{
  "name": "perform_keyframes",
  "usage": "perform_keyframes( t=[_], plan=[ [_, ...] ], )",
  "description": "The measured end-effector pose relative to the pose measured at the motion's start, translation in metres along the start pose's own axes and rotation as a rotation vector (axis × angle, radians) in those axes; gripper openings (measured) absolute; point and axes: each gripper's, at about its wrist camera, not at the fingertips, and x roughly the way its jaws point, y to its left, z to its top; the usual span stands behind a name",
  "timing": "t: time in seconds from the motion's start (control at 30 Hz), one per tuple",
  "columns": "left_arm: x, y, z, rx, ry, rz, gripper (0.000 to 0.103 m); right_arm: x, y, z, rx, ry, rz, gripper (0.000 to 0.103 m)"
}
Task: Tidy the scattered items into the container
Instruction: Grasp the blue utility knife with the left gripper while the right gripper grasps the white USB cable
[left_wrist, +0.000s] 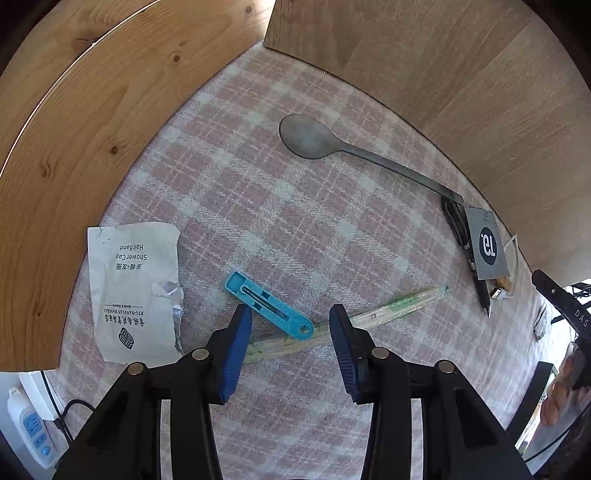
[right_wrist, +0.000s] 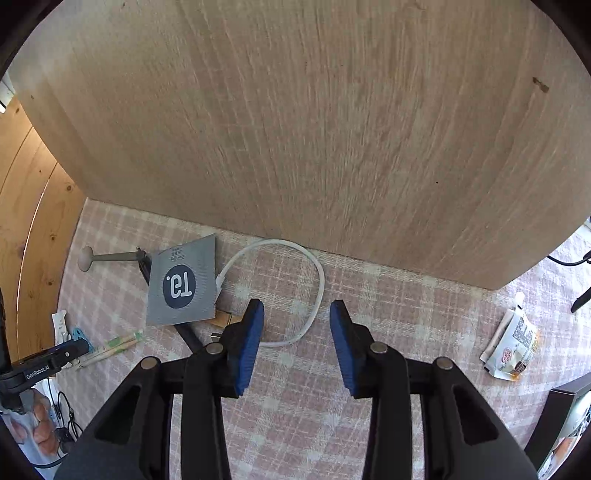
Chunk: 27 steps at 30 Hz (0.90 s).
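Left gripper (left_wrist: 290, 325) jaws spread astride the blue tool (left_wrist: 267, 306) lying on chopsticks (left_wrist: 354, 321), right gripper (right_wrist: 296, 321) jaws spread over the white cable (right_wrist: 291, 280), both poised to grab.

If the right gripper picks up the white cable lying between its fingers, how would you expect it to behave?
The white cable lies in a loose loop on the plaid cloth, so it is probably floppy and would droop on both sides of a pinch. It looks thin and light; the right gripper, open above it, might let it slip unless closed well.
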Motion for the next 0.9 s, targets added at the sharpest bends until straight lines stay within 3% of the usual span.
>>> perform_keyframes(
  t=[0.13, 0.47, 0.57, 0.63, 0.7, 0.9],
  plan=[
    [0.005, -0.004, -0.001, 0.009, 0.006, 0.004, 0.030, 0.011, 0.000, 0.004, 0.006, 0.007, -0.005, 0.031],
    [0.008, -0.003, 0.003, 0.000, -0.008, 0.031, 0.030, 0.030, 0.014, 0.011, -0.018, 0.020, -0.033, 0.026],
    [0.008, -0.004, 0.005, 0.004, -0.018, 0.045, 0.027, 0.035, 0.014, 0.013, -0.003, 0.033, -0.028, 0.016],
    [0.009, -0.003, 0.006, -0.001, -0.019, 0.038, 0.016, 0.038, 0.012, 0.014, 0.005, 0.044, -0.021, 0.012],
    [0.010, -0.004, 0.005, 0.007, -0.021, 0.041, 0.011, 0.038, 0.010, 0.014, 0.006, 0.041, -0.021, 0.009],
    [0.009, -0.007, 0.000, 0.016, -0.046, 0.043, 0.011, 0.036, -0.006, 0.016, 0.048, 0.050, 0.009, 0.001]
  ],
)
